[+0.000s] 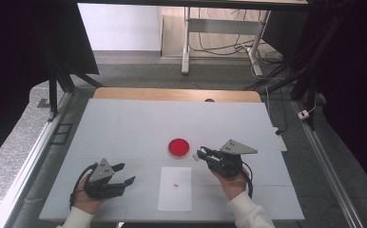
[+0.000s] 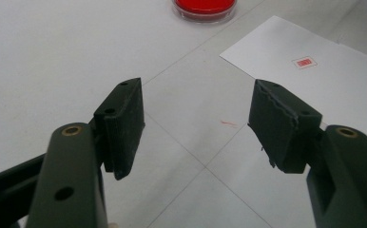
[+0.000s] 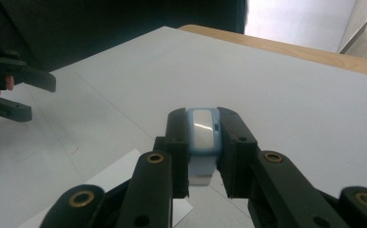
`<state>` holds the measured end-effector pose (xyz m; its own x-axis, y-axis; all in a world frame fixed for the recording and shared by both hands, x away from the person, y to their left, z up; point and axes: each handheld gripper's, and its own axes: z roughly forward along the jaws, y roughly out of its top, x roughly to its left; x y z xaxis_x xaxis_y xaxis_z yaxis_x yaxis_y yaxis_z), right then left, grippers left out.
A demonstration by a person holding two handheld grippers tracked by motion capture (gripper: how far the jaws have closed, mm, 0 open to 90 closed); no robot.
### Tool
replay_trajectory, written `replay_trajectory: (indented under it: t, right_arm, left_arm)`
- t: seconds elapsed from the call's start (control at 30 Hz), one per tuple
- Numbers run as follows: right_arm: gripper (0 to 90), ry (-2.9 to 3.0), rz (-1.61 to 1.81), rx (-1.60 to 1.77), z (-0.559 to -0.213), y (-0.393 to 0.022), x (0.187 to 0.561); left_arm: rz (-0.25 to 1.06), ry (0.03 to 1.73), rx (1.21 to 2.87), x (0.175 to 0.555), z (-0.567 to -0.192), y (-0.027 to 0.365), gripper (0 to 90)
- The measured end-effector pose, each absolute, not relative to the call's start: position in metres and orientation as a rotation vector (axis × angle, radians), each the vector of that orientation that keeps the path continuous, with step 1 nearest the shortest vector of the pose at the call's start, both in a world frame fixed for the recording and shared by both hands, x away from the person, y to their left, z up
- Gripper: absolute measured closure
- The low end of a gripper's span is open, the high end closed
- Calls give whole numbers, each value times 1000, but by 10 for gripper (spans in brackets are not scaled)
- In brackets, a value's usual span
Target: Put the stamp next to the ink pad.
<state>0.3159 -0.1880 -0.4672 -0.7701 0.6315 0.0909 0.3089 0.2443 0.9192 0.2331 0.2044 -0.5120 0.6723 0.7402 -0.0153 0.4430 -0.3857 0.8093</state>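
My right gripper hovers just right of a round red ink pad, shut on a small blue-and-white stamp clamped upright between its jaws. In front of the pad lies a white sheet of paper carrying one small red stamp mark. My left gripper rests low at the front left, open, with nothing between its fingers. Past them show the sheet, its red mark and the ink pad.
The white table top has a wooden strip along its far edge. Beyond it are grey floor, desk legs and cables. A faint red smudge marks the table near the left gripper.
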Motion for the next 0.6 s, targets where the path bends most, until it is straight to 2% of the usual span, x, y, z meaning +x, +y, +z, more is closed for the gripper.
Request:
replay_trajectory:
  t: [0.23, 0.6]
  right_arm:
    - [748, 2214, 1525, 863, -469, -187, 322]
    - [748, 2224, 1455, 907, -468, -179, 358]
  left_arm:
    - [442, 907, 2041, 234, -513, 205, 363]
    - [440, 901, 2054, 236, -515, 204, 362]
